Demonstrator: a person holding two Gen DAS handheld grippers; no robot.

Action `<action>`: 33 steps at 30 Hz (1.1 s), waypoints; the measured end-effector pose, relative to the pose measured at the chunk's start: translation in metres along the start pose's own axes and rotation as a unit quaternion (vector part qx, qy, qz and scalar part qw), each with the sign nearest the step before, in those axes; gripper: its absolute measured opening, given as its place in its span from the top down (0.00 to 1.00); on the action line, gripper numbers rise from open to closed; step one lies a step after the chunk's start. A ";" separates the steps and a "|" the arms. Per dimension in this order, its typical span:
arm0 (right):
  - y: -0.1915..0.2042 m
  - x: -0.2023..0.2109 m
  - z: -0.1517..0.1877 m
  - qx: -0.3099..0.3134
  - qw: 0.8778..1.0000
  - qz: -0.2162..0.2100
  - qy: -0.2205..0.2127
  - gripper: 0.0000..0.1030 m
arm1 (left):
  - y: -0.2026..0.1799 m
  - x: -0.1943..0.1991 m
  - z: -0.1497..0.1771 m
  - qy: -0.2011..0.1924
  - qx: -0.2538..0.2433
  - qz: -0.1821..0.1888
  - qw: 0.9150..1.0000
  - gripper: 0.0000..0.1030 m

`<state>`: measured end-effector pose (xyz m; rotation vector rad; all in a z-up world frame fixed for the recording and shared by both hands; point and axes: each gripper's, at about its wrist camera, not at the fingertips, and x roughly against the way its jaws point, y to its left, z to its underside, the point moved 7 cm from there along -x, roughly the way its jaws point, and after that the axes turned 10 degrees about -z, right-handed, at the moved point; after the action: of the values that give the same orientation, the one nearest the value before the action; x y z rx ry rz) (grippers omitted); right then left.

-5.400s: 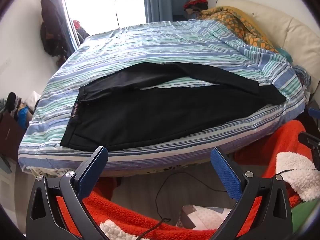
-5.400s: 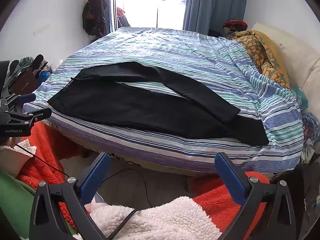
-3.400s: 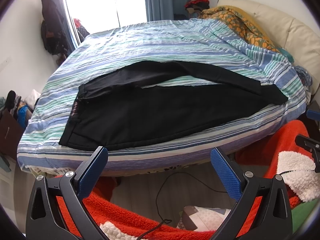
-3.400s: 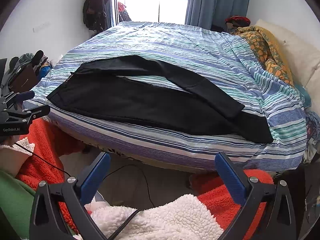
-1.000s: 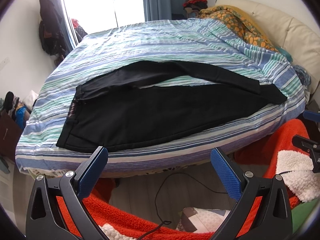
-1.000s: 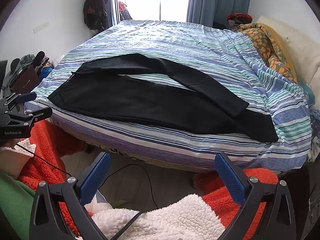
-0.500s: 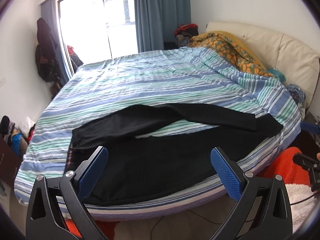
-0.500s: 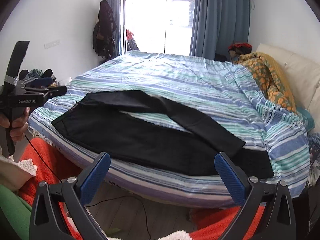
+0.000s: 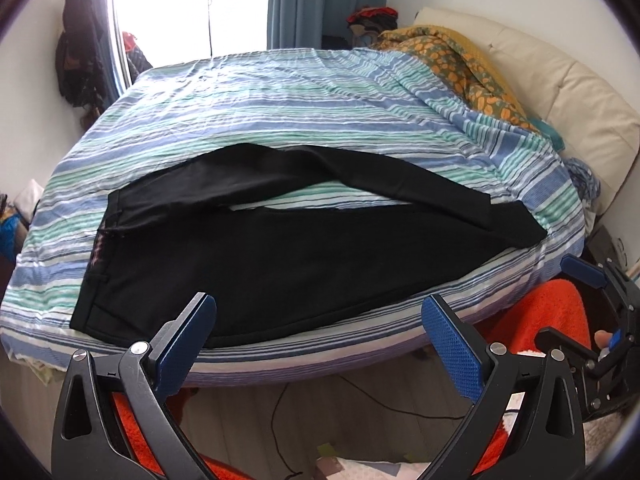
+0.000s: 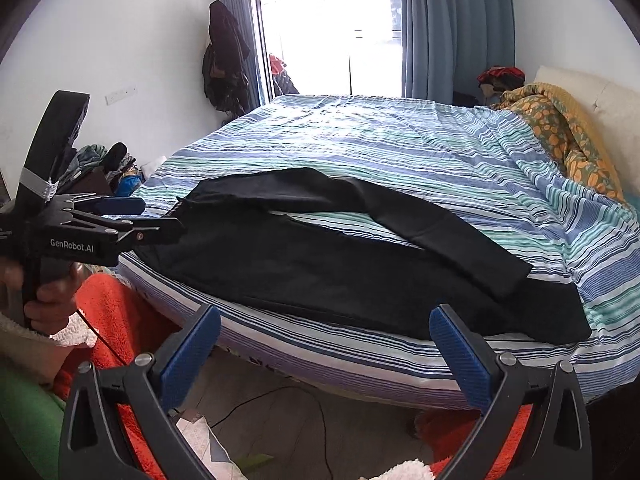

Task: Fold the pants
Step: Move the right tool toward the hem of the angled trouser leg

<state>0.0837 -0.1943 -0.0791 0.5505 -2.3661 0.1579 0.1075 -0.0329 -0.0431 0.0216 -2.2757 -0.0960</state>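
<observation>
Black pants (image 9: 280, 256) lie spread flat along the near edge of a bed with a striped cover (image 9: 304, 100), waistband at the left, legs running right and slightly apart. In the right wrist view the pants (image 10: 320, 264) show the same way. My left gripper (image 9: 318, 332) is open and empty, just short of the bed edge below the pants. My right gripper (image 10: 324, 344) is open and empty, in front of the bed edge near the leg ends. The left gripper also shows in the right wrist view (image 10: 124, 220), by the waistband.
An orange patterned blanket (image 9: 460, 60) and a cream headboard (image 9: 560, 92) lie at the right. A window with blue curtains (image 10: 448, 28) is behind the bed. Clothes hang on the left wall (image 10: 224, 60). A cable (image 9: 280, 412) lies on the floor below.
Both grippers have risen from low by the floor and moved closer to the bed edge. The pants have not moved. Both grippers stay open.
</observation>
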 end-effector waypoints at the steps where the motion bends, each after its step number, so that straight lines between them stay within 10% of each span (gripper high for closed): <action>1: 0.000 -0.001 0.001 0.001 1.000 0.000 0.002 0.00 | -0.001 -0.001 0.000 -0.001 -0.001 -0.001 1.000 0.00; 33: 0.010 -0.018 0.005 0.027 0.999 0.002 0.033 0.00 | -0.003 -0.011 0.006 -0.004 -0.006 -0.012 1.000 0.00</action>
<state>0.0884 -0.1804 -0.0937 0.5575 -2.3054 0.2396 0.1101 -0.0348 -0.0553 0.0422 -2.2835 -0.1217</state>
